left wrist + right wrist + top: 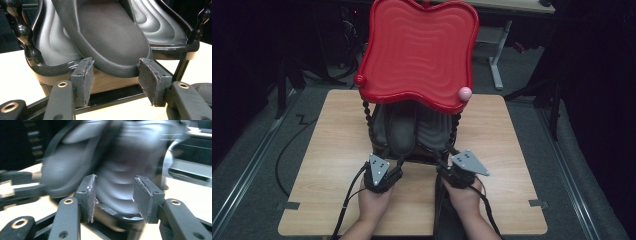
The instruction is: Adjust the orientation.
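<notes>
The shoe (110, 37) lies on the rack's (417, 50) lower shelf on the table (327, 150), not yet gripped. Left hand-held gripper (115, 71) spread around its toe; right hand-held gripper (113, 195) apart, probably nearing, view blurred.

You are looking at a matt, finely grained rubbery shoe (112, 37) lying on a ribbed black plastic shelf (53, 47) with glossy turned posts (23, 32). The red top tray (419, 50) is shining like smooth plastic, over a pale wood-grain surface (332, 150). Your jaws are showing rough, frayed felt-like pads (86, 82).
</notes>
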